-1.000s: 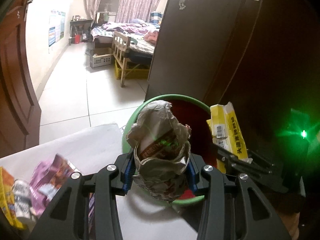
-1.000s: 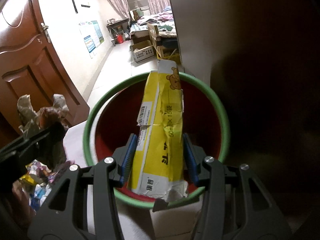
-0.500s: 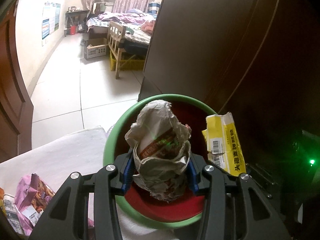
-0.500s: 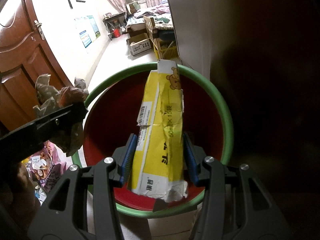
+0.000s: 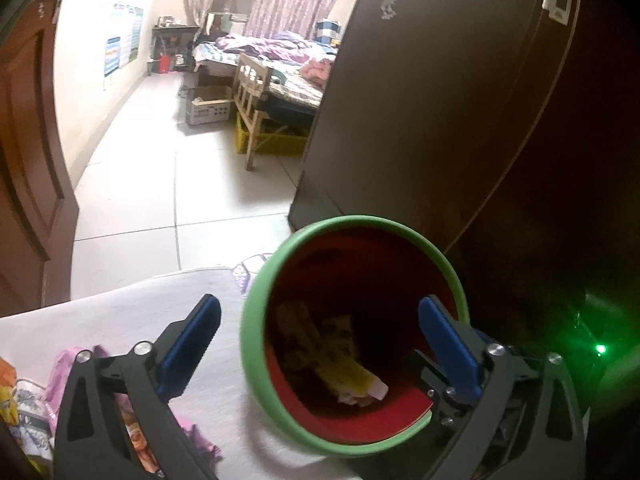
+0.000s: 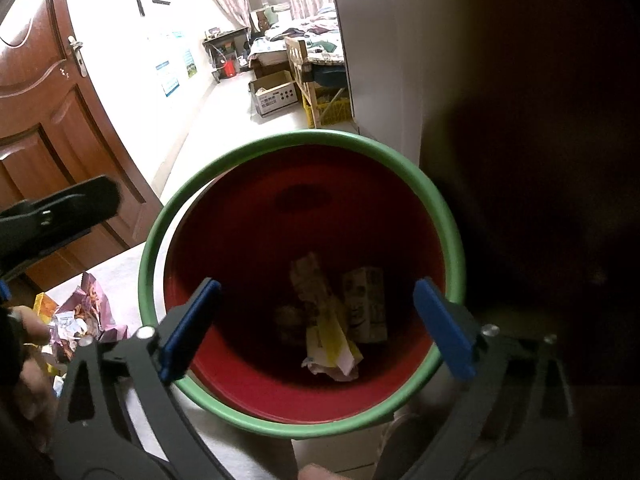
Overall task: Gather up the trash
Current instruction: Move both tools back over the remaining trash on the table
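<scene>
A bin with a green rim (image 5: 360, 222) and red inside stands at the table's edge, below both grippers. On its floor lie a yellow packet (image 5: 348, 376), a crumpled paper wrapper (image 5: 296, 320) and a pale carton (image 6: 366, 304). My left gripper (image 5: 320, 312) hangs over the bin's left rim, jaws opening, nothing between them. My right gripper (image 6: 316, 288) is centred over the bin's rim (image 6: 304, 136), jaws opening and empty too; the yellow packet (image 6: 330, 344) lies far beneath it. A left finger (image 6: 60, 208) shows at the left edge.
Pink and orange snack wrappers (image 5: 72, 364) lie on the white table (image 5: 120, 320) left of the bin. A dark cabinet (image 5: 440, 120) rises right behind it. A brown door (image 5: 28, 160) stands at left, with tiled floor beyond. A hand (image 6: 28, 332) grips the left tool.
Both grippers went from shut to wide open. The crumpled paper wrapper left the left jaws and the yellow packet left the right jaws; both now lie in the bin.
</scene>
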Available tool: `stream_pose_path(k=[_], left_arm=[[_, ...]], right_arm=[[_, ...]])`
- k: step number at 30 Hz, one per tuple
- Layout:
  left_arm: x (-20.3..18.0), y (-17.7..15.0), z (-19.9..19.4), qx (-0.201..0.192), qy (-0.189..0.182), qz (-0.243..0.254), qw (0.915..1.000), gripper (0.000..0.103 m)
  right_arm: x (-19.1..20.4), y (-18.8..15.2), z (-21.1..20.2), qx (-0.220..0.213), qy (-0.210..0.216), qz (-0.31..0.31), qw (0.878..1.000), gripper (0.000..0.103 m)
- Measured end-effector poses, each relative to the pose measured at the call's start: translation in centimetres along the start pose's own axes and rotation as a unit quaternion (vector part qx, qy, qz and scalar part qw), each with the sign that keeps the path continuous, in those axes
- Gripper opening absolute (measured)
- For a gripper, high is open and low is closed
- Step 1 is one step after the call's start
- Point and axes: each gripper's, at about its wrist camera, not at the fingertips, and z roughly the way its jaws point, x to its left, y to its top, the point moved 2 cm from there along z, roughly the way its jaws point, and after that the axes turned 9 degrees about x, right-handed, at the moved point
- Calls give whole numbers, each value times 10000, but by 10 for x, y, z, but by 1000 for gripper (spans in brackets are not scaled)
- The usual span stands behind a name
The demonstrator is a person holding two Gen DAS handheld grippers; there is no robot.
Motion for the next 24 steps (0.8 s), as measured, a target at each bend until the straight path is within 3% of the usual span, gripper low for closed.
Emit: stream_pose_path(k=[14, 24], left_arm=[[43, -31, -63, -61, 282, -352, 9990, 95], [92, -84, -137, -290, 668, -758, 9945, 95]], right_arm=[[38, -10, -15, -83, 42, -427, 9990, 99], [78, -33, -31, -66, 270, -903, 9955, 99]])
